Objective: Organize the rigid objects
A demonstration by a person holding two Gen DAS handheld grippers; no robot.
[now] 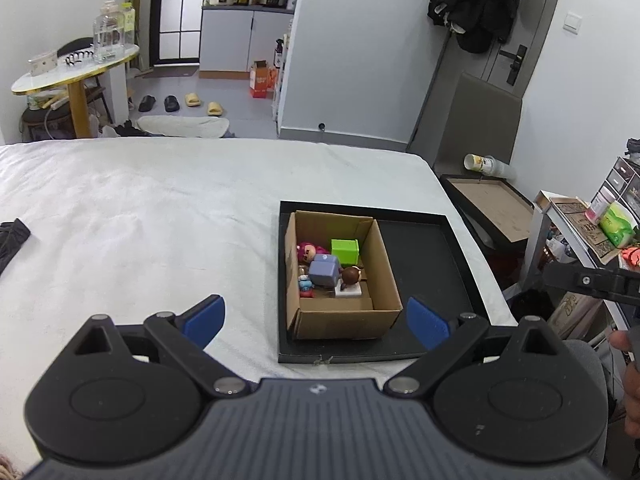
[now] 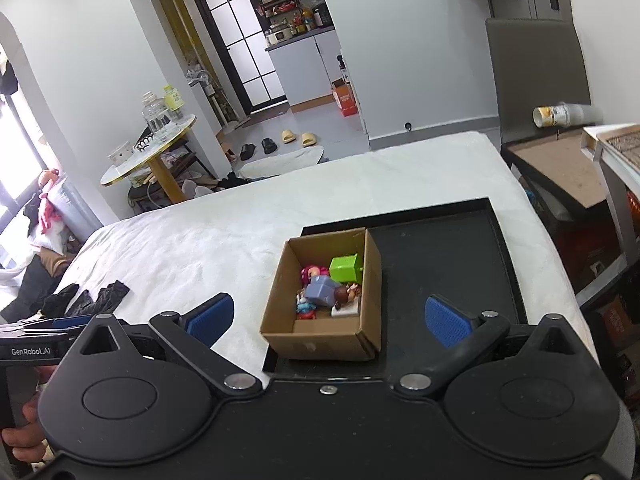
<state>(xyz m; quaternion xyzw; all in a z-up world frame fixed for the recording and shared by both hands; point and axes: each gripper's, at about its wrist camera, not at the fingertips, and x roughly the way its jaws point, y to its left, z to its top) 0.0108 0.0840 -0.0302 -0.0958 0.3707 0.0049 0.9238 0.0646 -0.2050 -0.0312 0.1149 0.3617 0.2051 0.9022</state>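
Both tools, left tool (image 1: 316,320) and right tool (image 2: 330,320), spread apart, empty; risk: tipping cardboard box (image 1: 386,276) off tray (image 1: 432,264) near bed edge.

Your left gripper (image 1: 315,321) and right gripper (image 2: 329,317) both sit low in frame, jaws spread wide, holding nothing.

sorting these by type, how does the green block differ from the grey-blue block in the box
The green block is bright lime and sits at the far end of the cardboard box; the grey-blue block is dull, nearer the middle, among the figurines. Both are boxy, and neither is held by a claw.
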